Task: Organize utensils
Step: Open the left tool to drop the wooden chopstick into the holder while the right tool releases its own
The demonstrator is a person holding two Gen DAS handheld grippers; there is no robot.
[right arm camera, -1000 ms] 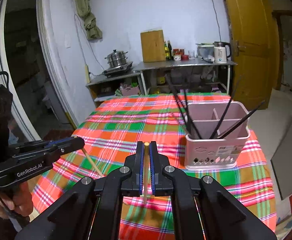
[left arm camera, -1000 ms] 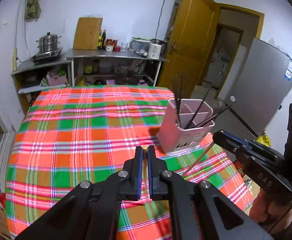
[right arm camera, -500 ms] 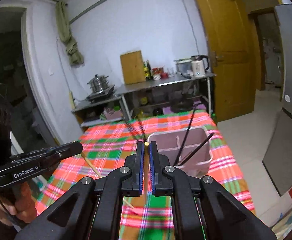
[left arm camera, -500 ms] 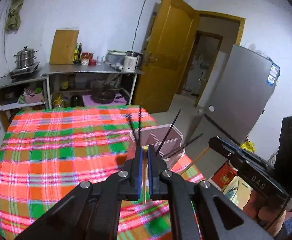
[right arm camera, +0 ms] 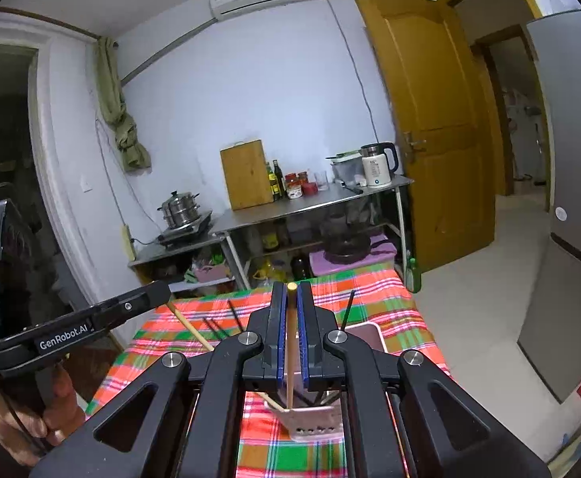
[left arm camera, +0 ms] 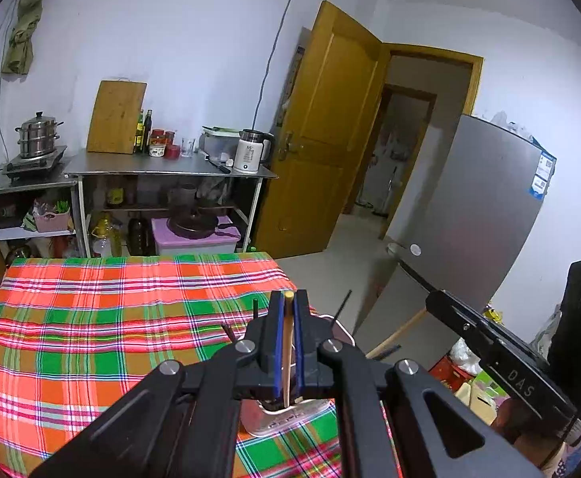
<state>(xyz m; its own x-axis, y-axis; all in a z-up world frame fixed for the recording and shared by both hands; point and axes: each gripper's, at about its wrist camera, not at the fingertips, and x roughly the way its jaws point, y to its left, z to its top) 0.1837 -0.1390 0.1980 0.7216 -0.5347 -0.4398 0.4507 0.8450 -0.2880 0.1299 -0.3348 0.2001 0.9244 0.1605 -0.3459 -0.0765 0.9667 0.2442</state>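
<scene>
My left gripper is shut on a wooden chopstick that points down into the pink utensil holder, mostly hidden behind the fingers. My right gripper is shut on another wooden chopstick, its lower end at the holder rim. Several black chopsticks stick up out of the holder. Each gripper shows in the other's view, the right one and the left one, each holding its chopstick slanted toward the holder.
The holder stands on a table with a red, green and orange plaid cloth. Behind it are a steel shelf with a kettle, bottles and cutting board, a yellow door, and a grey fridge at the right.
Both grippers have risen and tilted upward over the holder, which now sits low behind the fingers. Both chopsticks have swung down toward the holder's compartments.
</scene>
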